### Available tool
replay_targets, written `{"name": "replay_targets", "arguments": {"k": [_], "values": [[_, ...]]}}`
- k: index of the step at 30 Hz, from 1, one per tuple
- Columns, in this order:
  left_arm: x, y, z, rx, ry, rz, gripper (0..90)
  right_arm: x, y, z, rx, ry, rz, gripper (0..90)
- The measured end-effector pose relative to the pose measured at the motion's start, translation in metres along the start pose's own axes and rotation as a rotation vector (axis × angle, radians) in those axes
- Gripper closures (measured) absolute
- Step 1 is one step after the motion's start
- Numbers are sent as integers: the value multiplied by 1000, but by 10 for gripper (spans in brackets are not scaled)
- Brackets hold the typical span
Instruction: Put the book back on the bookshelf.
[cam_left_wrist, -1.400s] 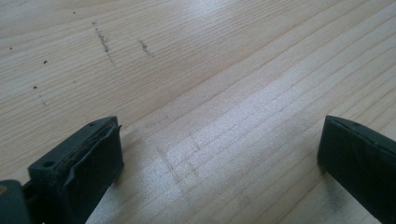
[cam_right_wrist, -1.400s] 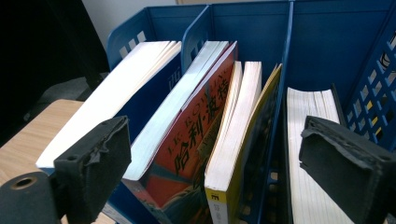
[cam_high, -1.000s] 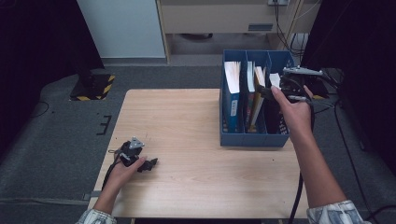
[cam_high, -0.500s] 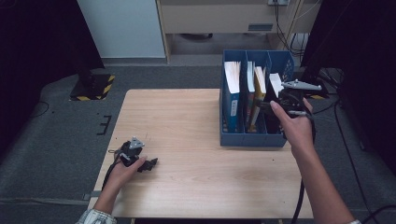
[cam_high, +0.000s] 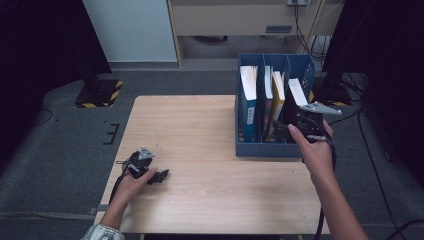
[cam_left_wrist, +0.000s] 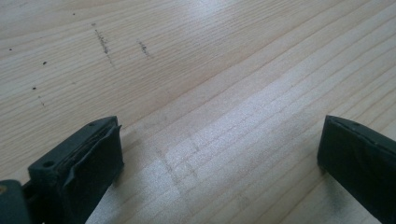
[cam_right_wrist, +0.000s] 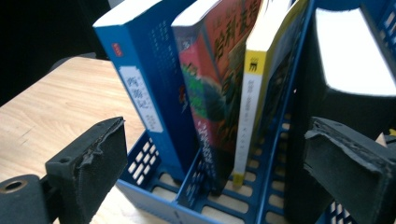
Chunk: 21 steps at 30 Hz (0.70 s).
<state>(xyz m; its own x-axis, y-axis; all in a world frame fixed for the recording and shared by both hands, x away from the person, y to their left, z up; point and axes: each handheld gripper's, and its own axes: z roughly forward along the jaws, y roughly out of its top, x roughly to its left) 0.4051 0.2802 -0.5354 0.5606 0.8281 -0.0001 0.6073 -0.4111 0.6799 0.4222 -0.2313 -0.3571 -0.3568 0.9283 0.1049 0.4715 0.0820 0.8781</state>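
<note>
A blue slotted file rack (cam_high: 260, 147) stands on the right of the wooden table (cam_high: 200, 130) and holds several upright books. In the right gripper view I see a blue book (cam_right_wrist: 140, 88), a red illustrated book (cam_right_wrist: 210, 84), a yellow-spined book (cam_right_wrist: 252, 93) and a thick black book (cam_right_wrist: 345, 60). My right gripper (cam_right_wrist: 219, 158) is open just in front of the rack's near wall, with nothing between its jaws. In the high view it (cam_high: 300, 127) sits at the rack's front right corner. My left gripper (cam_high: 159, 175) rests open on the table's near left, with bare wood between its jaws (cam_left_wrist: 219, 158).
The table's middle (cam_high: 200, 150) is bare wood. Grey floor surrounds the table, with a yellow-black striped block (cam_high: 100, 92) at the far left. A white cabinet (cam_high: 130, 30) and a shelf unit with cables (cam_high: 300, 20) stand beyond the table.
My right gripper has drawn back from above the rack's right slot toward the person, now low at the rack's front. The left gripper has not moved.
</note>
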Motion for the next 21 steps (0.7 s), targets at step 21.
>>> {"name": "replay_targets", "arguments": {"k": [21], "values": [[0,0,0,-6,-4,3,0,18,-33,7,38,26,-12,66]]}}
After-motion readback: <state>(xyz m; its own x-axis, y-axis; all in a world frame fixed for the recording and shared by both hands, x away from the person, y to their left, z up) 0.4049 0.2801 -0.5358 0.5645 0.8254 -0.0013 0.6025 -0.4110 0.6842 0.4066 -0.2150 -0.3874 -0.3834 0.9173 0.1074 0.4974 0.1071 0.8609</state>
